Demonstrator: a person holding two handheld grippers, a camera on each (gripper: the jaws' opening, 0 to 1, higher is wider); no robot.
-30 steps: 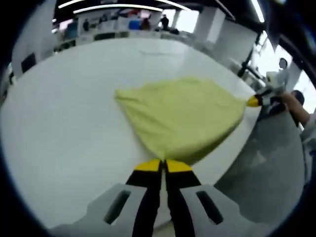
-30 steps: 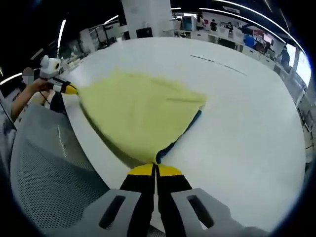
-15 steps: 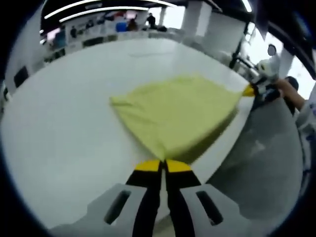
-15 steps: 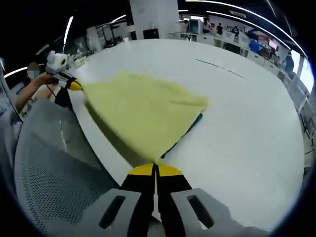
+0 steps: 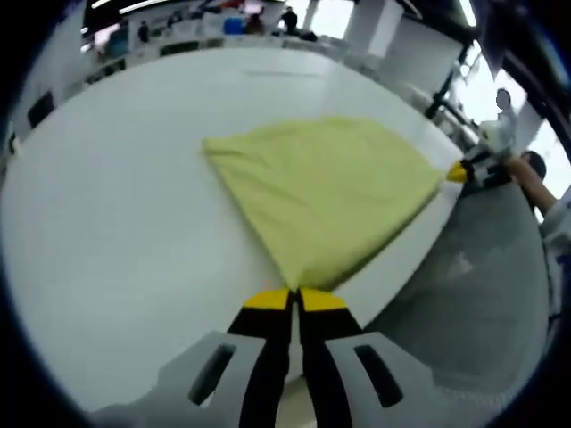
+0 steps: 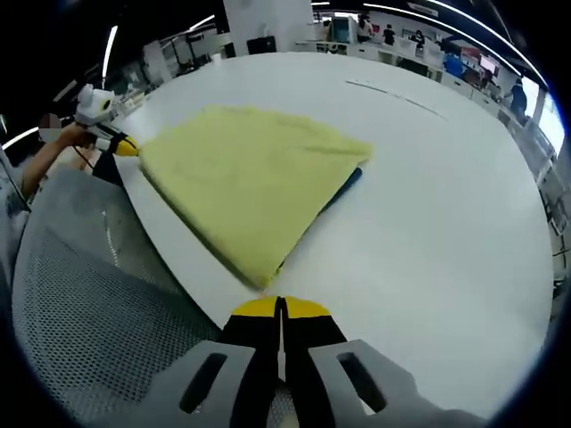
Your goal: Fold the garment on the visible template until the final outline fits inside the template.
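Here the yellow garment (image 5: 326, 196) lies folded on the white table (image 5: 107, 214), near the edge closest to the person, with a strip of dark blue (image 6: 350, 183) peeking out from under its far side in the right gripper view; that is probably the template, though too little shows to be sure. The left gripper (image 5: 295, 298) has its yellow-tipped jaws pressed together at the garment's near corner, apparently pinching the cloth, since the corner runs straight into the tips. The right gripper (image 6: 279, 307) also has its jaws together, but in its own view the cloth's corner ends just short of the tips, so it looks empty; from the left gripper view it sits at the opposite corner and I cannot tell whether it touches. Holding two adjacent corners along the table edge suits laying a fold flat and square. I judge the fold nearly settled; what remains is checking that the outline sits inside the template. A grey mesh chair (image 6: 98, 303) stands below the table edge.
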